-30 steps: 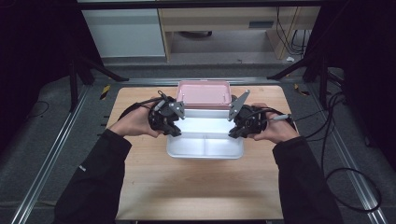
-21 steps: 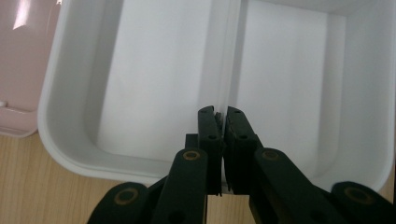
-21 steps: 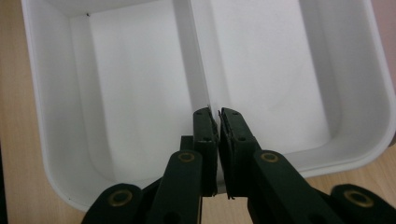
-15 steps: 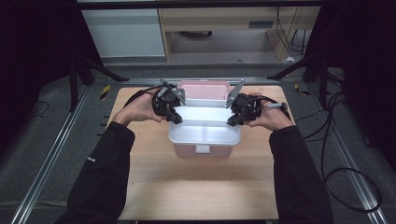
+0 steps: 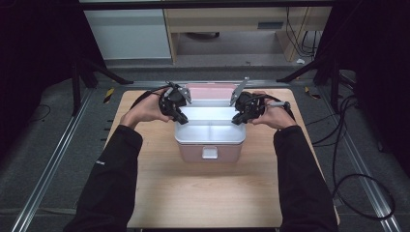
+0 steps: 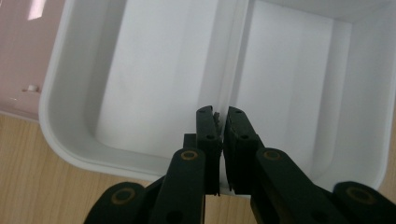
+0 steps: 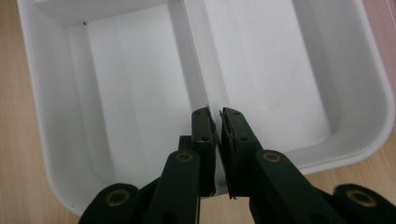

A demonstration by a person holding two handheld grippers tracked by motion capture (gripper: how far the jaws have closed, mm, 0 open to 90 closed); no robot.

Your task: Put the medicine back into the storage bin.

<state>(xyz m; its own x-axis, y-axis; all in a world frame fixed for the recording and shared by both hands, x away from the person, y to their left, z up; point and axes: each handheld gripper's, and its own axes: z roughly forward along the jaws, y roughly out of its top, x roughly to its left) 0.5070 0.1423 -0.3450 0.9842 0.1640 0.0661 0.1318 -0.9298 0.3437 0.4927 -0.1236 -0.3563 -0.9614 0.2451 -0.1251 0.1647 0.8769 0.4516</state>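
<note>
**Lifting the white insert tray level, both ends at once**

The white tray (image 5: 209, 126) sits in or just above the pink box (image 5: 209, 151), which stands near the middle of the worktop (image 5: 208, 193), a little toward its far edge. The box's pink lid (image 5: 211, 90) lies open behind it, toward the far edge. From the high view I cannot tell whether the tray is still seated or already partly raised.

The left gripper (image 6: 220, 140) has its jaws pressed together on the end wall of the tray, just where the centre divider (image 6: 231, 74) meets the rim. The right gripper (image 7: 217, 135) is clamped the same way on the opposite end wall, again at the divider. Both compartments look empty in the two gripper views.

The step in hand appears to be carrying the tray by its two ends. To do it well:

- Keep both clamps firm. The wall is thin, smooth plastic, and a slack grip would likely let it slide out.
- Move the two hands at the same rate and height, so the tray stays level and does not bind against the box walls.
- Avoid pulling the hands apart or pushing them together, since that would probably bow the tray or twist the rim out of one pair of jaws.
- Travel straight up or down until the tray's base passes the box rim, then move sideways.
- Watch the open lid behind, and keep the trailing cables off it.
</note>
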